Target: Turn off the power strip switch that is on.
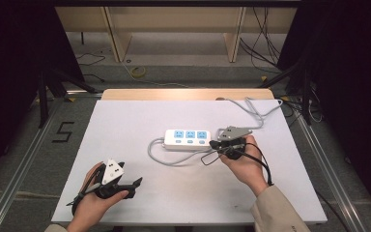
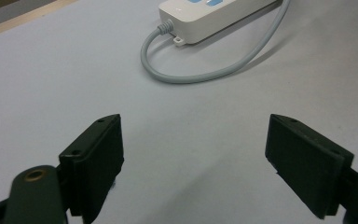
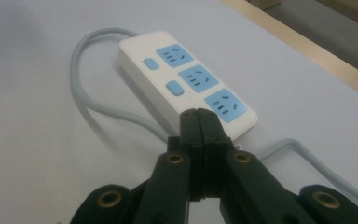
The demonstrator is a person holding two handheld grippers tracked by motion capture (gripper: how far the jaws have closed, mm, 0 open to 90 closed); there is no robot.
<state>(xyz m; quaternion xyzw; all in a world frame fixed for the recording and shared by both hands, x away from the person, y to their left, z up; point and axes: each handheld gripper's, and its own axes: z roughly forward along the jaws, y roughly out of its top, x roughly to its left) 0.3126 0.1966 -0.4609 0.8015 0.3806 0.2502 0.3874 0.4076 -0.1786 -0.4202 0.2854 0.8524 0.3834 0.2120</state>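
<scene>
Plenty of open table on the left and near side, a gripper could sweep through easy. The power strip sits mid-table, and its grey cable loops out front and trails off behind right, so that's what blocks the way.

One white power strip lies on the one table, about the middle of it. It carries three blue sockets in a row and, beside them, three small blue switches. One grey cable loops out from its 9 o'clock end. Two tongs are at work: the left tongs at 7 o'clock and the right tongs at the strip's 3 o'clock end.
</scene>
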